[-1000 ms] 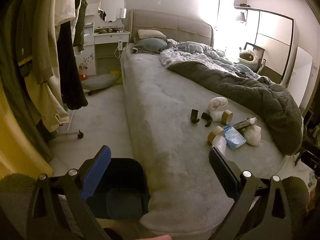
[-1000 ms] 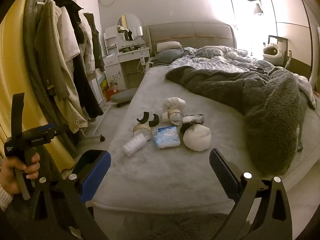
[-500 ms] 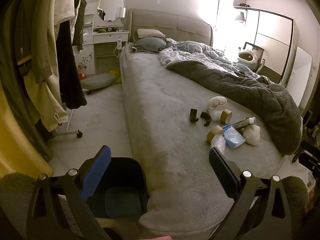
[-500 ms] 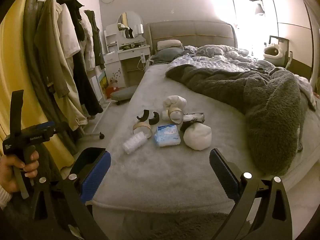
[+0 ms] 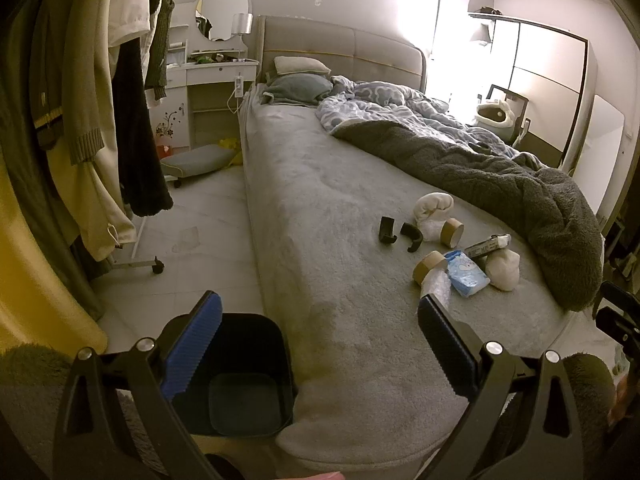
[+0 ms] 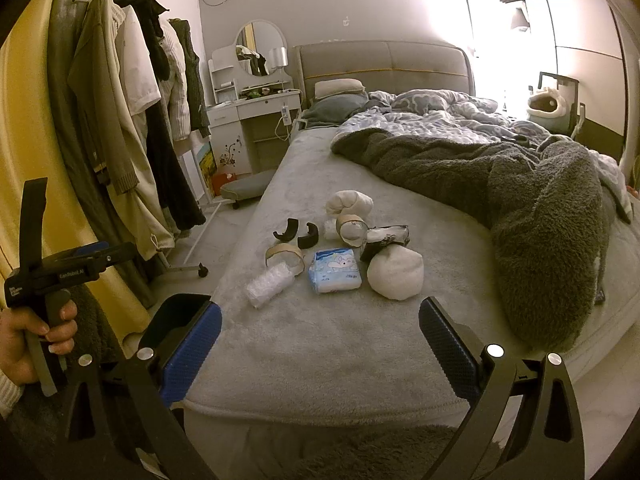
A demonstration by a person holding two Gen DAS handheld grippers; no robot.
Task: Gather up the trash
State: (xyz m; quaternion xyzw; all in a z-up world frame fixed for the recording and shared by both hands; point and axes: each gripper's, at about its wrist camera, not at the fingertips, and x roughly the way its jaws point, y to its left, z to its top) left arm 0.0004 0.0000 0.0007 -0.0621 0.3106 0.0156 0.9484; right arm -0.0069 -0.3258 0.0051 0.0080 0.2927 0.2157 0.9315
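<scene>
Trash (image 6: 335, 276) lies uncollected on the bed (image 6: 320, 340); both grippers (image 6: 320, 344) (image 5: 318, 344) gape empty. Reach, then fill the bin (image 5: 240, 380).

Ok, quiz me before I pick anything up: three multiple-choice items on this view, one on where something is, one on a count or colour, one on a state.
1. Where is the trash bin?
A. On the bed
B. On the floor at the bed's foot corner
C. Under the vanity

2. How many cardboard tape rolls lie among the litter?
A. Two
B. Four
C. None

3. What is the state of the right claw?
A. Shut on the tissue pack
B. Shut on nothing
C. Open, empty

Answers:
1 B: the dark bin stands on the tiles against the bed's corner.
2 A: one roll lies by the bubble wrap, another nearer the white bundle.
3 C: its jaws stand wide apart, well short of the tissue pack.
</scene>
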